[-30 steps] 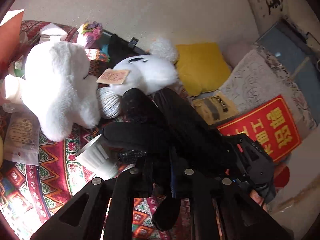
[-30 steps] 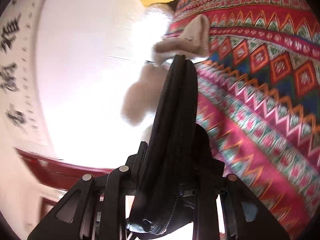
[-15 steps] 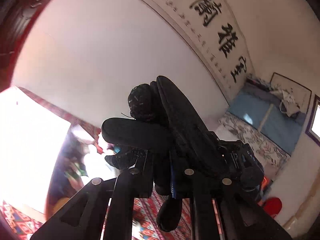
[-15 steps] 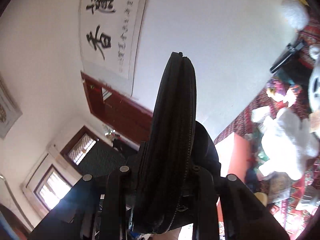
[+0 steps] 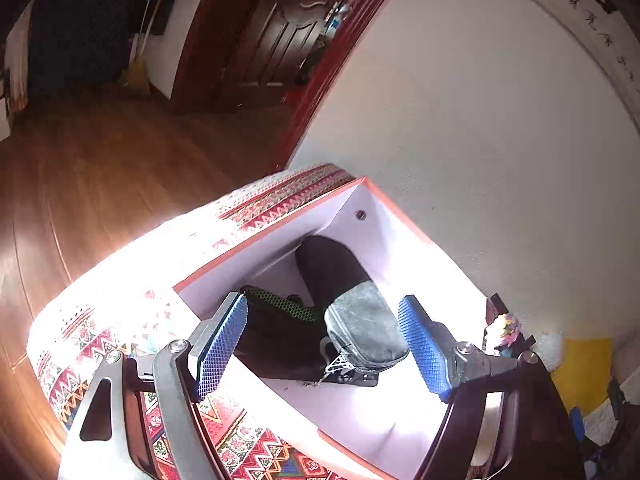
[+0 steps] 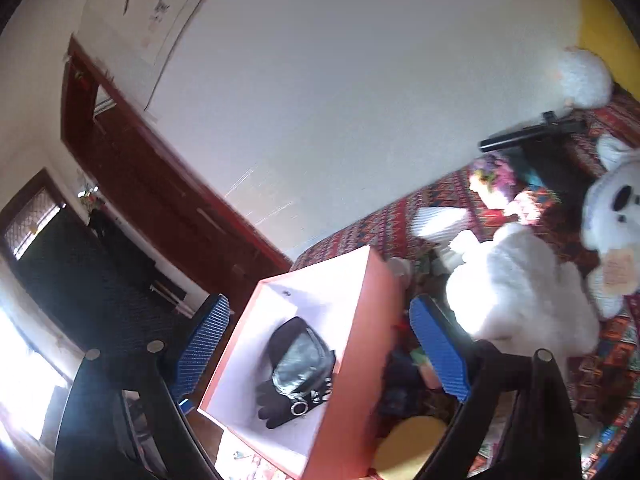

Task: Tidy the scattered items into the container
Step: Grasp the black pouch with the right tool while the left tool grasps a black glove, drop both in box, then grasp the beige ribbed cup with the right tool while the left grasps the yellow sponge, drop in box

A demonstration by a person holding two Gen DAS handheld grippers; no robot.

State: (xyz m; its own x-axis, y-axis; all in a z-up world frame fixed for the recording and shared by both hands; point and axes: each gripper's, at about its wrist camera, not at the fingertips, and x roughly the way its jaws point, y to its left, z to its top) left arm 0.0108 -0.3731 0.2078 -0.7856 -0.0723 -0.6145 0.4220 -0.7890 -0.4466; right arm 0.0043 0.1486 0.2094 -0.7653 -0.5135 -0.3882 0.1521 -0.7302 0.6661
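In the orange-rimmed container (image 5: 362, 184), a white-walled box on the patterned bedspread (image 5: 120, 320), lay the dark things we were tidying: a black pouch (image 5: 364, 328) with a grey, dusty face and a metal zip pull, leaning on a black glove (image 6: 280, 404) whose fingers splayed toward six o'clock in the right wrist view. They sat near the box's middle, apart from its walls, as if dropped from above rather than set down. Our left gripper (image 5: 324, 344) hung right over the opening, its jaws having just spread, blue pads (image 5: 218, 344) wide at nine and three o'clock of the pouch and touching nothing. Our right gripper (image 6: 320, 344) had also just let go; its fingers stood apart, straddling the box's near wall, empty. Both hovered, we judged, because the drop was done. Outward at two o'clock in the right view, a white plush toy (image 6: 516, 288) and other scattered items were yet to be collected. A dark wooden door (image 5: 276, 28) stood beyond.
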